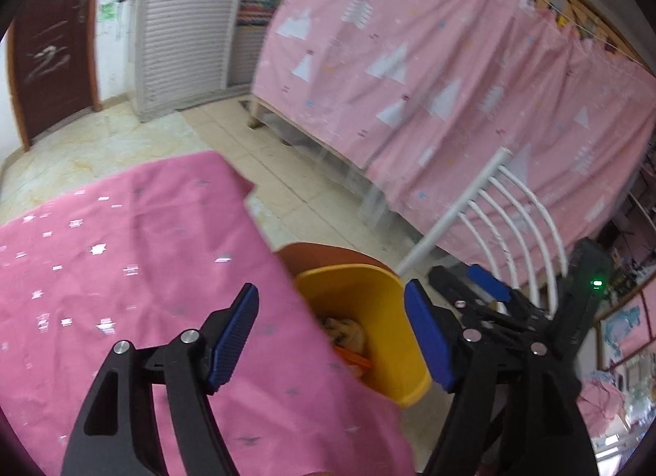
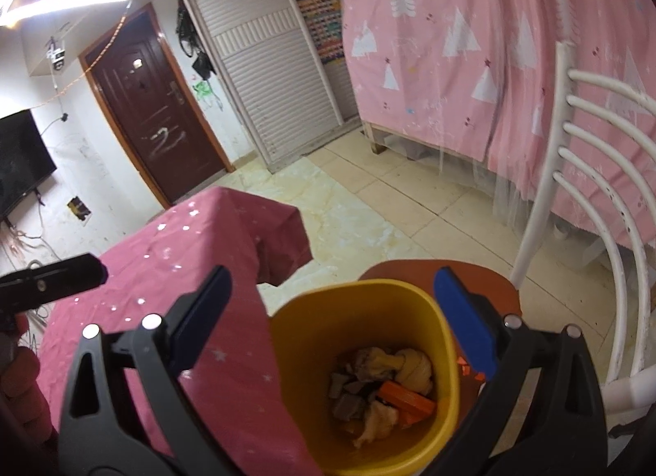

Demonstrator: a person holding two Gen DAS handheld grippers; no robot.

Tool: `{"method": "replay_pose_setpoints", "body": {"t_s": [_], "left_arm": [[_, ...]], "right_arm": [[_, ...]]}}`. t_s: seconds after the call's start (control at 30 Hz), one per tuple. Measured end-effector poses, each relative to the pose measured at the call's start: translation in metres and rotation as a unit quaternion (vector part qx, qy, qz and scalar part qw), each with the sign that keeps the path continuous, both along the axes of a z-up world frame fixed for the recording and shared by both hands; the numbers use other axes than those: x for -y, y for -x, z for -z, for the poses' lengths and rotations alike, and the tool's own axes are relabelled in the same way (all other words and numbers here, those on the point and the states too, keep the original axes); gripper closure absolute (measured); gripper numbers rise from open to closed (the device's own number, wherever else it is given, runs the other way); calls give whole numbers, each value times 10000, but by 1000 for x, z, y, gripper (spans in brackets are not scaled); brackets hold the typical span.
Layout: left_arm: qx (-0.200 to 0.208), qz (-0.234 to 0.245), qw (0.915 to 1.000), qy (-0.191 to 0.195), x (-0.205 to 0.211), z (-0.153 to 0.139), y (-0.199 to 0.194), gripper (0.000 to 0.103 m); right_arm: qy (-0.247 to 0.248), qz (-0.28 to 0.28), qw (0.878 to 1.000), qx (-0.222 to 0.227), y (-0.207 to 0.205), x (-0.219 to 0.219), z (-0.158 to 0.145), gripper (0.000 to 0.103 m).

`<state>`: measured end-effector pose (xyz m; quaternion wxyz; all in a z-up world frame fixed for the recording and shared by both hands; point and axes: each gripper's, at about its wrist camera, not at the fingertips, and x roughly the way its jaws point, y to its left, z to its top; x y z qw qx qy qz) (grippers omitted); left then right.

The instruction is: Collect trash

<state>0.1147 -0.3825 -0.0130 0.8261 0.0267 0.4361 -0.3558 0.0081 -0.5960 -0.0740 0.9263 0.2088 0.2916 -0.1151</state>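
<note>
Both grippers angle down over yellow bin (image 2: 361,357): left gripper (image 1: 332,336) jaws apart, empty; right gripper (image 2: 340,324) jaws wide, empty. No legible writing.

Smooth yellow plastic bin (image 2: 443,336), pink cloth (image 2: 229,386)

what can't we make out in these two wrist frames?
- Yellow bin base: cut off by the bottom edge in the right wrist view; tablecloth covers its near side in the left wrist view.
- Trash lower layers: buried under top pieces.
- What the bin stands on: mostly hidden by the bin.
</note>
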Motion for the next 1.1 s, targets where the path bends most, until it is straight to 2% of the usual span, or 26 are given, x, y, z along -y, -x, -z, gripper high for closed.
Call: {"method": "replay_pose_setpoints", "body": {"t_s": [0.23, 0.3, 0.53, 0.87, 1.1], "left_arm": [[412, -688, 9967, -160, -54, -7, -6, 32], [651, -970, 9929, -243, -75, -9, -5, 30], [1086, -1762, 9771, -490, -135, -13, 1, 27], [1334, -2587, 9540, -714, -205, -12, 11, 26], [1348, -2818, 9472, -718, -235, -10, 19, 26]], "right_arm": [[208, -483, 9984, 215, -20, -53, -18, 6], [226, -706, 9969, 266, -26, -72, -22, 6], [281, -1419, 9886, 419, -41, -135, -30, 6], [493, -2113, 9741, 641, -34, -200, -37, 6], [621, -2326, 9681, 690, -31, -224, -42, 6]]}}
